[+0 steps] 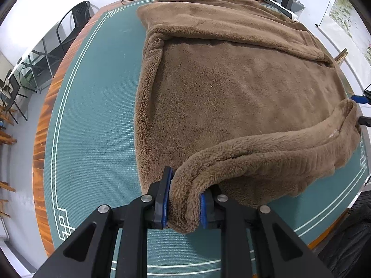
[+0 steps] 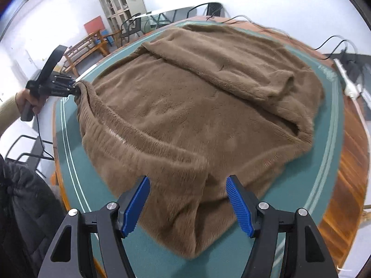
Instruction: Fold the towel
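Left wrist view: green table mat (image 1: 92, 115) is covered by a big brown towel (image 1: 231, 92), spread to its far edge. Towel's near corner is pinched tight by left gripper (image 1: 184, 205). Right gripper (image 2: 187, 205) is held wide open w/ nothing in it, over towel's near edge.

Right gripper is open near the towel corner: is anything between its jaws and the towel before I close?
Nothing visible is in the way. The right gripper is open, and the towel corner lies directly between and below its jaws on the green mat. The left gripper is already shut on the other corner.
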A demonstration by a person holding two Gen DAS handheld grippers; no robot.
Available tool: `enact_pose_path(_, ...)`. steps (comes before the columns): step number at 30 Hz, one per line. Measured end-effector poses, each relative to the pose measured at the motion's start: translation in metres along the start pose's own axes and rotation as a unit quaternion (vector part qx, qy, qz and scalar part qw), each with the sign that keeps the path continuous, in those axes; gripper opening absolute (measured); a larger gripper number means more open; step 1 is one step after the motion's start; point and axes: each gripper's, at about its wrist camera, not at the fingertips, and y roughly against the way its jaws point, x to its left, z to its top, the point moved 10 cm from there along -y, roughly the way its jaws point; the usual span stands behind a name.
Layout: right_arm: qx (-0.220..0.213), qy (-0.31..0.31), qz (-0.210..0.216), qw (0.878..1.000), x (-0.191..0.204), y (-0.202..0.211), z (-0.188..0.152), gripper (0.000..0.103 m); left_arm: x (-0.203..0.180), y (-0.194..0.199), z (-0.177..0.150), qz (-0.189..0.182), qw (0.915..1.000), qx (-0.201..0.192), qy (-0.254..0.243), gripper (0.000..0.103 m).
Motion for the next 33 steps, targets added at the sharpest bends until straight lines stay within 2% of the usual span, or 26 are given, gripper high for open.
enact_pose_path(5,0.042,0.0,0.05,0.998,0.007,-0.032,-0.008,0.07,0.002,0.001,-0.004,-0.004,1.0,-0.002,0.009,0.025)
enact_pose_path(7,0.039,0.009,0.046,0.998,0.011,-0.034,-0.011,0.068,0.002,0.002,-0.006,-0.006,0.9999,-0.003,0.013,0.025)
enact_pose_path(11,0.033,-0.001,0.04,0.999,0.015,-0.03,-0.01,0.037,0.004,0.003,-0.009,-0.009,0.9998,-0.004,0.019,0.025)
enact_pose_path(15,0.017,-0.006,0.022,1.0,0.019,-0.018,-0.007,0.024,0.004,0.004,-0.01,-0.011,0.9997,-0.003,0.02,0.025)
enact_pose_path(19,-0.024,-0.036,0.003,0.999,0.015,0.009,0.002,0.02,0.004,0.011,-0.012,-0.015,0.9996,-0.005,0.023,0.025)
enact_pose_path(26,-0.104,-0.073,-0.042,0.991,0.006,0.059,0.029,0.02,0.005,0.058,0.015,-0.049,0.9954,-0.062,0.055,0.024)
enact_pose_path(28,-0.128,-0.079,-0.057,0.987,0.002,0.071,0.04,0.02,0.003,0.074,0.031,-0.053,0.9933,-0.084,0.058,0.024)
enact_pose_path(33,-0.184,-0.1,-0.104,0.972,-0.018,0.101,0.073,0.02,0.003,0.114,0.097,-0.058,0.987,-0.145,0.039,0.024)
